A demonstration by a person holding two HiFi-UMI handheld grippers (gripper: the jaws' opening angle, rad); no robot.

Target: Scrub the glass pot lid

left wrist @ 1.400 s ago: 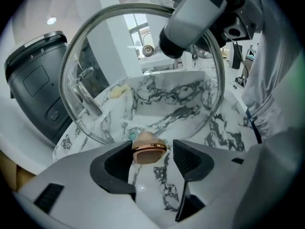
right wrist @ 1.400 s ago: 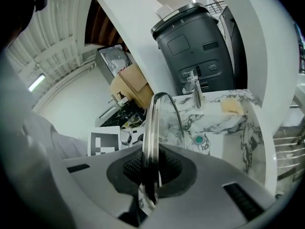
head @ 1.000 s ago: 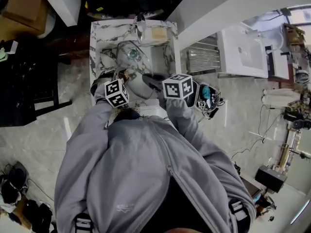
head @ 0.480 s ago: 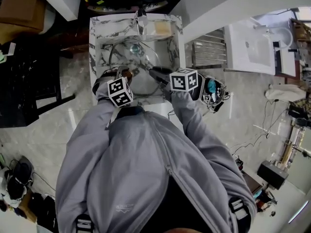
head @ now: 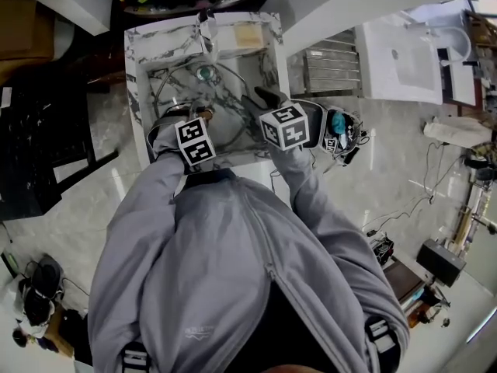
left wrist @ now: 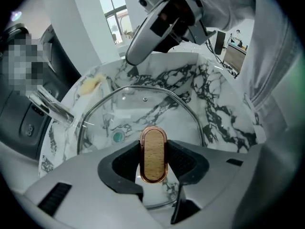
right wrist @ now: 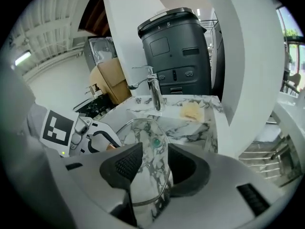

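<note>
The glass pot lid [left wrist: 143, 104] has a steel rim and stands tilted up inside the marble sink [head: 140, 92]. My left gripper [left wrist: 153, 160] is shut on the lid's wooden, copper-edged knob [left wrist: 153, 151] and holds the lid [head: 194, 92] up. My right gripper [right wrist: 155, 168] hovers at the lid's right side, and its jaws are opening. The lid's rim [right wrist: 162, 194] shows through the gap between them, and the pads press on nothing. In the left gripper view the right gripper [left wrist: 143, 46] hangs above the lid's far edge.
A yellow sponge [head: 250, 35] lies on the counter behind the basin, beside the chrome faucet [right wrist: 152, 92]. A teal drain plug [right wrist: 155, 141] sits in the basin bottom. A dark machine [right wrist: 176, 46] stands behind the sink, and a white pillar [right wrist: 248, 70] to the right.
My right gripper has drawn back from over the lid toward the sink's right side. The left gripper keeps its hold on the knob, and the lid now faces up more fully.
</note>
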